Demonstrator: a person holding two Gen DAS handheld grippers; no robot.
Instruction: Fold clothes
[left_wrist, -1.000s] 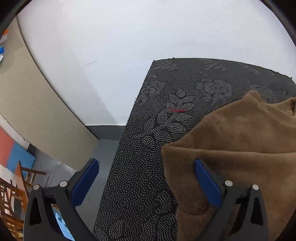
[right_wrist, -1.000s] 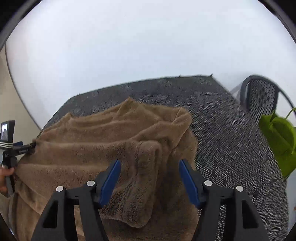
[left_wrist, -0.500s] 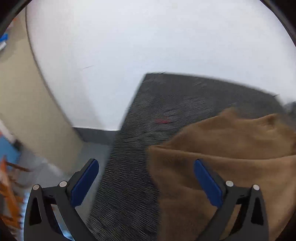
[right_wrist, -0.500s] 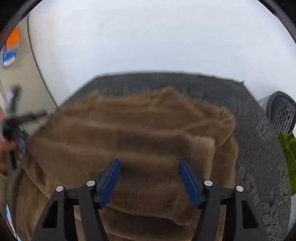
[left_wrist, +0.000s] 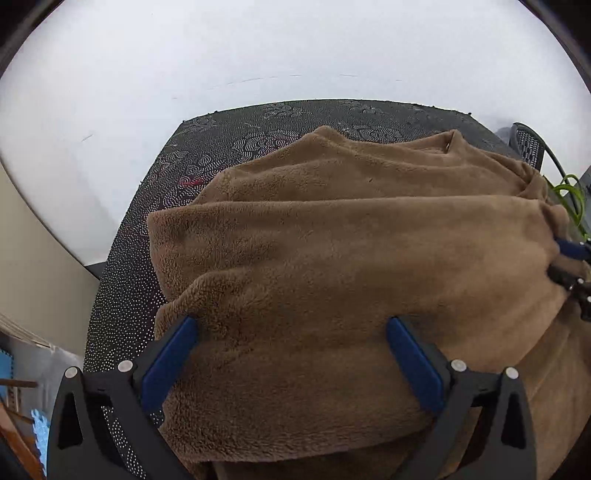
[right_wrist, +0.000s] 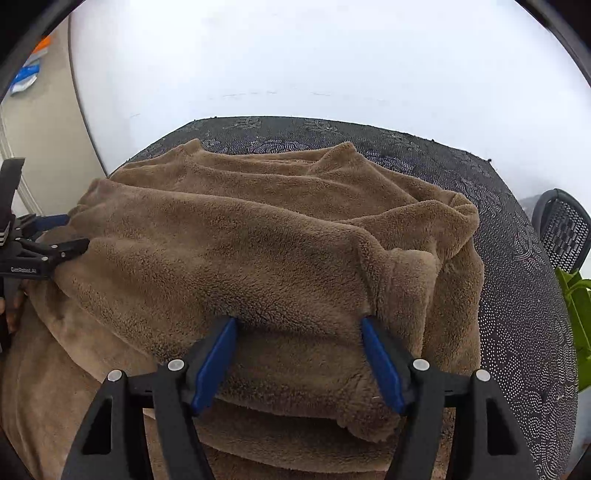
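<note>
Mostly brown fleece garment (left_wrist: 332, 266) in both views, heaped in thick folds on a dark dotted tabletop (left_wrist: 155, 184) set against a white wall (left_wrist: 258, 48). Left tongs (left_wrist: 291, 354): blue pads spread wide, released, straddling a raised fold of the fleece; the cloth bulges up between them, not pinched. Right tongs (right_wrist: 299, 350): pads likewise apart, released, a fold edge lying between them and touching both pads. Each tool shows at the edge of the other's view, at the garment's side. Fleece layers stacked, upper layer overhanging the lower near the right tongs. Black mesh chair (right_wrist: 565, 232) beyond the tabletop's right edge; something bright green (right_wrist: 580, 317) just beside it.
</note>
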